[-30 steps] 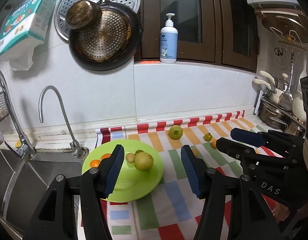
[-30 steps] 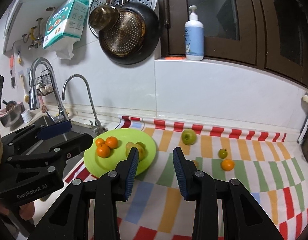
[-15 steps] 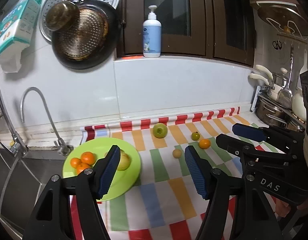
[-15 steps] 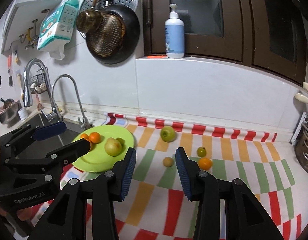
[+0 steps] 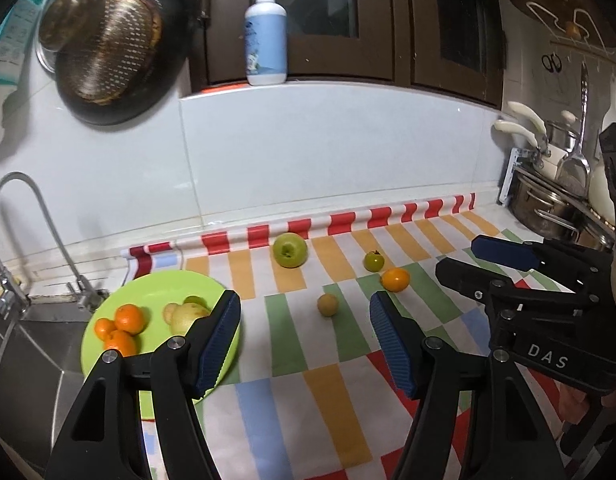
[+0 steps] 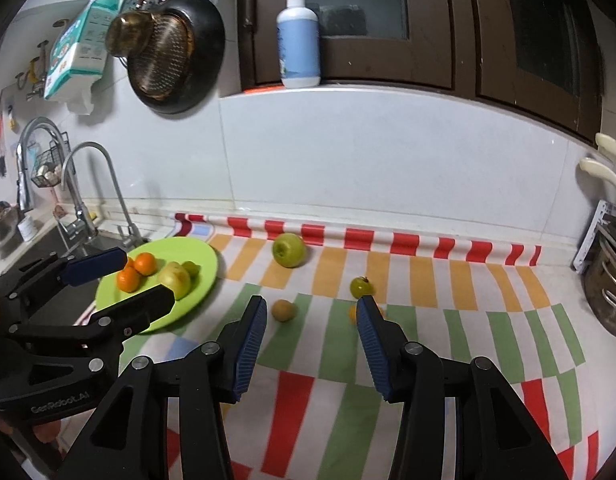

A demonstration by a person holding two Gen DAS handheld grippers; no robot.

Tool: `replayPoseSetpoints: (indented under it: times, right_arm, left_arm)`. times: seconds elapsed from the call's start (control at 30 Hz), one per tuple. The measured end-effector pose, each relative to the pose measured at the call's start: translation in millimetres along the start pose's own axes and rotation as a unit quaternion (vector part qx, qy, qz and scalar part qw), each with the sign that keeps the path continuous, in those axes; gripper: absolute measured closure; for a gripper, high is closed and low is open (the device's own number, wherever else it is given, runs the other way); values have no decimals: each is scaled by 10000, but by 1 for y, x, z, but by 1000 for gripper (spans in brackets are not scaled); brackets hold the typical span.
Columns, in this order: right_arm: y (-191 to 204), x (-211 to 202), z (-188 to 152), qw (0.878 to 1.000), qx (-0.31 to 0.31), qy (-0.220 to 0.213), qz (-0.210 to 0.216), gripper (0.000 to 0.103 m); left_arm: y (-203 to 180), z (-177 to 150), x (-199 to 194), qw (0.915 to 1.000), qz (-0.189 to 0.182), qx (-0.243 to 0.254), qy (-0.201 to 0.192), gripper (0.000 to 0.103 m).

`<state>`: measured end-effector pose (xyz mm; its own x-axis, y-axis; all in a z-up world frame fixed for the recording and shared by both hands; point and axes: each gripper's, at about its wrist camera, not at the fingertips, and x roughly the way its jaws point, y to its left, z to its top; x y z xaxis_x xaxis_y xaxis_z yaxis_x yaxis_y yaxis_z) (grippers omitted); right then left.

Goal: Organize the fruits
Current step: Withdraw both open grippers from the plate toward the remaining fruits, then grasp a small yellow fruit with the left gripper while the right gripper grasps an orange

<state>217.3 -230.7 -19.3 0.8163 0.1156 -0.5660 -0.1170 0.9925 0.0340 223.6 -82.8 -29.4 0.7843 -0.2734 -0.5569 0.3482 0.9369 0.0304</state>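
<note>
From the left wrist, the left gripper (image 5: 303, 336) stands open over the striped cloth (image 5: 328, 392) with nothing in it; a small yellow fruit (image 5: 328, 304) lies beyond its fingers, a green apple (image 5: 290, 249) farther back, and the green plate (image 5: 155, 292) of tangerines (image 5: 123, 326) at the left by the sink, partly hidden by its left finger. From the right wrist, the right gripper (image 6: 311, 340) is empty, its jaws opening; its right finger hides part of an orange fruit (image 6: 352, 314), while the small green fruit (image 6: 361, 287) sits just beyond.
</note>
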Motion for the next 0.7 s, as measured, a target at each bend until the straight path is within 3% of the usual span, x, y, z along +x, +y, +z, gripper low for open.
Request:
replayPoseSetpoints:
  times: [0.17, 0.7]
  right_arm:
    - [-15, 23, -5, 9998, 43, 203, -63, 55]
    - [-52, 110, -21, 9943, 407, 981, -127, 55]
  left_arm:
    - [-6, 0, 26, 9999, -120, 69, 100, 37]
    - [-8, -11, 131, 9935, -438, 64, 1052, 40]
